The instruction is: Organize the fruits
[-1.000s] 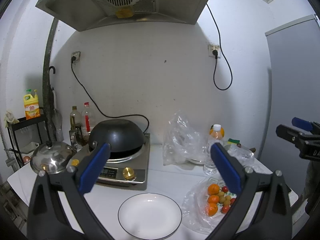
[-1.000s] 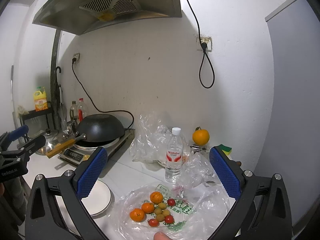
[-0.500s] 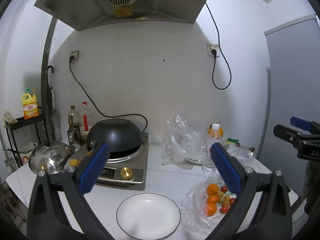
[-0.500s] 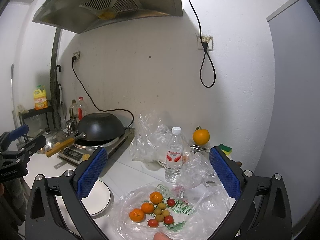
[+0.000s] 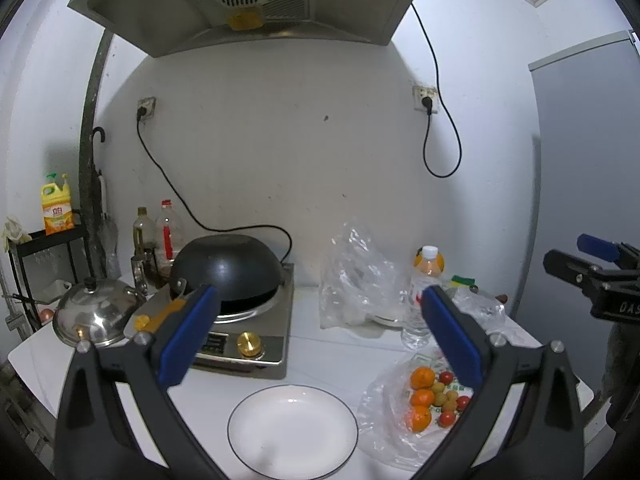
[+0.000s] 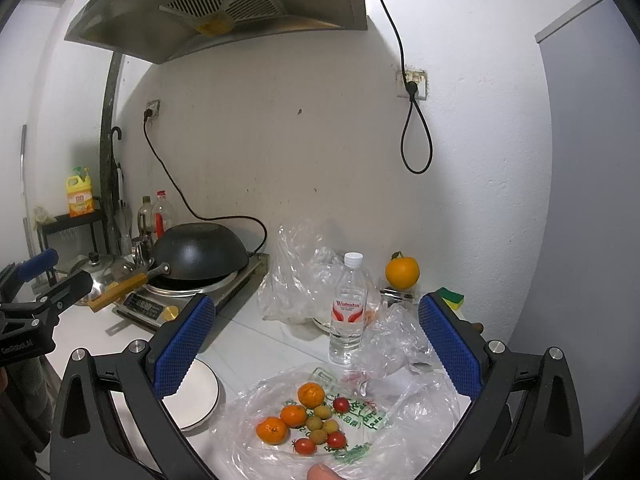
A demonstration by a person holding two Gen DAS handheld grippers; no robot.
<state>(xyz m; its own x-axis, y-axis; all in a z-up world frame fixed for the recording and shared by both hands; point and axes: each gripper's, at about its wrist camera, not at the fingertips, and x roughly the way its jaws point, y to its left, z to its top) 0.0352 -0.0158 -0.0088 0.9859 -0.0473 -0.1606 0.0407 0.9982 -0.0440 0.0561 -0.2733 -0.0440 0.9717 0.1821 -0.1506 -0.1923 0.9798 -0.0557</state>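
A clear plastic bag (image 6: pixel 400 412) lies open on the white counter with three mandarins (image 6: pixel 294 416), small red tomatoes (image 6: pixel 336 439) and small tan fruits (image 6: pixel 322 424) on it. The same fruits (image 5: pixel 424 398) show at lower right in the left wrist view. An empty white plate (image 5: pixel 292 428) sits left of the bag; it also shows in the right wrist view (image 6: pixel 196 400). My left gripper (image 5: pixel 316 332) is open and empty above the plate. My right gripper (image 6: pixel 316 344) is open and empty above the bag. A large orange (image 6: pixel 402 273) sits at the back by the wall.
An induction cooker with an upturned black wok (image 5: pixel 226 270) stands at the left, a steel lid (image 5: pixel 94 314) beside it. A water bottle (image 6: pixel 349 308) and crumpled clear bags (image 6: pixel 304 280) stand behind the fruit. Bottles (image 5: pixel 166 236) line the wall. The counter edge runs at right.
Both views have shifted only slightly; the left gripper drifted a little. The fruits, plate and bag stay where they were. Both grippers stay open.
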